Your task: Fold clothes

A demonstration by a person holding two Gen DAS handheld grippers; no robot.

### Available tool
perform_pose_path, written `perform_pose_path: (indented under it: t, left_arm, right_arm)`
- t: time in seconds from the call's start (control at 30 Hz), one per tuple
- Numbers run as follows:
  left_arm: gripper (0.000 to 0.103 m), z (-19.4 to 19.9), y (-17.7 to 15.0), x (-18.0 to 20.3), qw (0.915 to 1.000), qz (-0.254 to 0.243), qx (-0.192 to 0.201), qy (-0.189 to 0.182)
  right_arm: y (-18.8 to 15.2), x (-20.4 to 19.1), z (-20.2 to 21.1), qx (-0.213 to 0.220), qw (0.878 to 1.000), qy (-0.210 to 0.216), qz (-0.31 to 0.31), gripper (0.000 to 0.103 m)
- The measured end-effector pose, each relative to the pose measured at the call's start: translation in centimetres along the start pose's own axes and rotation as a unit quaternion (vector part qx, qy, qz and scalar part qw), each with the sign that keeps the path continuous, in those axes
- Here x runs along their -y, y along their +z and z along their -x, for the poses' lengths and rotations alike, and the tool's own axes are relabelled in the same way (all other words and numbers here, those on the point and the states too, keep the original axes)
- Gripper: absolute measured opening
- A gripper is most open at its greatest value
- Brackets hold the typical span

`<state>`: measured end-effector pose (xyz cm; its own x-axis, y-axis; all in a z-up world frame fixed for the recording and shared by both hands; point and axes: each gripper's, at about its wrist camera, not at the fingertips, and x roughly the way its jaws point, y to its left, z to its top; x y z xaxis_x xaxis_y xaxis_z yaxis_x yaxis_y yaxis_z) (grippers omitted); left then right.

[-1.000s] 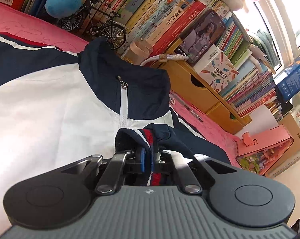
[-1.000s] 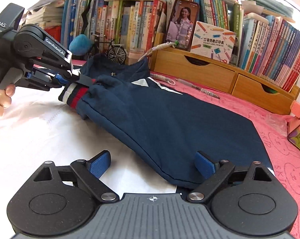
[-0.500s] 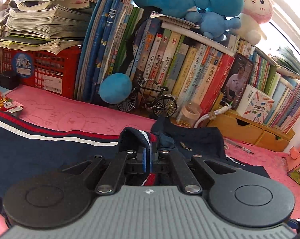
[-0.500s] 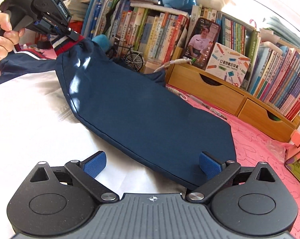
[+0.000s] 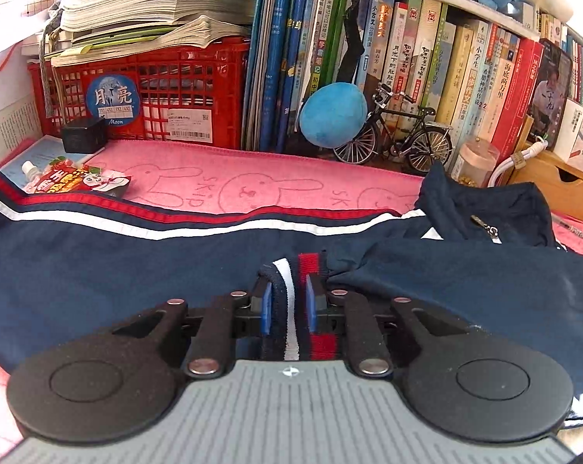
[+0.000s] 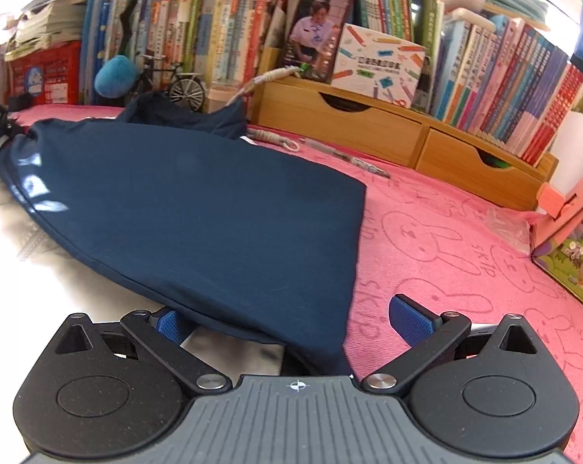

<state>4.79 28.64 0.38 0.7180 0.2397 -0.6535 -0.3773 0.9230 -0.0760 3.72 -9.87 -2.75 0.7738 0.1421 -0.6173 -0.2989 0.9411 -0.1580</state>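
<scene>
Navy fabric fills both views: one track jacket (image 5: 98, 270) lies across the pink rabbit-print towel (image 5: 252, 181) that covers the desk, its collar (image 5: 481, 208) and zip pull toward the back edge by the bookshelf. I count two sleeves. One runs flat along the back edge with its red and white stripes showing; the other sleeve (image 6: 198, 208) is folded across the white chest panel, its striped cuff (image 5: 299, 270) resting on the jacket body. My left gripper (image 5: 287, 305) sits around that cuff; its jaws have just been opening, and the two blue pads now stand narrowly apart at either side of the ribbing, so I judge the cuff is being let go and no longer pinched. My right gripper (image 6: 291, 317) stands wide, holding nothing, with the shoulder end of the folded sleeve lying between its fingers near the front edge of the towel. By my reading, the first sleeve fold is laid and about done. Left to do, as far as I can see: bring the second sleeve across, then fold the body up into a compact stack. Only one garment is in sight. Behind it stand one red crate (image 5: 144, 89), one model bicycle (image 5: 399, 131) and one blue plush ball (image 5: 334, 114).
</scene>
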Motion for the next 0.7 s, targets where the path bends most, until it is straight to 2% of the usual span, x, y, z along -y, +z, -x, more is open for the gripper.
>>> perform_pose_path:
  t: [0.07,0.1,0.13,0.17,0.2,0.23,0.27,0.3,0.4,0.43,0.5,0.53,0.57,0.63,0.7]
  left_arm:
    - [0.030,1.0,0.0,-0.2,0.9999,-0.009,0.008,0.006]
    - [0.032,1.7,0.0,-0.1,0.9997,-0.018,0.015,0.012]
    - [0.037,2.5,-0.1,-0.1,0.9992,-0.027,0.023,0.017]
    - [0.051,3.3,-0.1,0.0,0.9986,-0.037,0.030,0.023]
    - [0.060,4.1,-0.2,0.4,0.9975,-0.048,0.047,0.024]
    - [0.072,5.0,-0.2,0.8,0.9959,-0.060,0.063,0.025]
    - [0.074,5.9,-0.2,1.2,0.9939,-0.071,0.080,0.026]
    - [0.074,6.5,-0.1,2.1,0.9921,-0.084,0.091,0.020]
    - [0.076,7.1,0.2,5.1,0.9891,-0.106,0.101,-0.013]
    - [0.078,7.1,0.3,6.1,0.9884,-0.111,0.100,-0.026]
    - [0.078,5.9,-0.3,8.4,0.9876,-0.129,0.080,-0.039]
    - [0.078,5.1,-0.7,9.2,0.9876,-0.138,0.068,-0.033]
    - [0.078,4.3,-1.2,9.3,0.9880,-0.142,0.054,-0.027]
    - [0.078,2.7,-2.3,9.7,0.9883,-0.150,0.027,-0.013]
    - [0.079,2.2,-3.3,9.2,0.9871,-0.158,0.026,0.001]
  right_arm:
    - [0.1,1.8,0.0,-0.021,1.000,0.011,-0.012,0.103]
    - [0.0,2.5,0.4,-0.026,0.999,0.034,-0.006,0.103]
    - [0.0,3.3,1.2,-0.020,0.997,0.080,-0.011,0.103]
    - [-0.1,4.1,2.1,-0.014,0.992,0.125,-0.015,0.103]
    - [-0.1,5.0,2.9,-0.007,0.986,0.167,-0.022,0.103]
    - [0.0,5.8,3.7,0.015,0.981,0.190,-0.044,0.103]
    - [0.1,6.7,4.4,0.037,0.975,0.210,-0.066,0.103]
    - [0.5,7.2,4.6,0.054,0.972,0.211,-0.087,0.103]
    - [2.2,5.6,3.1,0.048,0.986,0.137,-0.086,0.102]
    - [2.4,4.7,2.5,0.043,0.986,0.139,-0.081,0.098]
    - [2.9,2.9,1.1,0.033,0.987,0.144,-0.070,0.083]
    - [3.1,2.0,0.4,0.028,0.987,0.146,-0.065,0.072]
    - [3.0,1.7,0.0,0.021,0.986,0.154,-0.064,0.065]
    - [2.6,1.2,-0.9,0.007,0.985,0.164,-0.061,0.063]
    - [2.0,1.3,-1.5,0.001,0.994,0.102,-0.037,0.063]
